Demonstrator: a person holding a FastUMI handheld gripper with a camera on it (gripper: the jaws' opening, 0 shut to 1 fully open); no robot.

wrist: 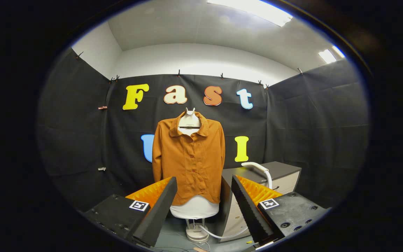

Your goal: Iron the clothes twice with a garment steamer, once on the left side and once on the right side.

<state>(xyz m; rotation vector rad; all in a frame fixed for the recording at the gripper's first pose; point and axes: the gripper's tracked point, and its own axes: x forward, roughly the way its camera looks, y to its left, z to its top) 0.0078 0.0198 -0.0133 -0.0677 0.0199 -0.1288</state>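
While nothing is held: the tool [204, 201] stands wide apart, both fingers free, with the shirt showing in the gap between them.

Landmark: rust-orange button-front shirt [190, 157], hung on a white dress form [194, 210] whose stand reaches the floor; all places below are given from this shirt.

Steamer: white curved steamer handle [259, 169] lies on top of the grey-topped cabinet [282, 169], to the right of the shirt and near its hem height; a pale hose [219, 235] runs from below the shirt's stand toward the cabinet foot.

Tool place: in front of the shirt and well apart from it, aimed at its lower half, not at the steamer.

Step in hand, as I judge it: reaching for the steamer handle; neither ironing pass looks begun.

How to do it well: swing the tool right of the shirt toward the cabinet top, keep the fingers wide until the handle's straight part lies between them, then close squarely across it so the head cannot twist.

Watch for: the hose trailing by the stand; lift clear so that it does not drag the shirt's hem.

After the grasp: bring the head to the shirt's left front panel first, near the fabric, and stroke top to bottom.
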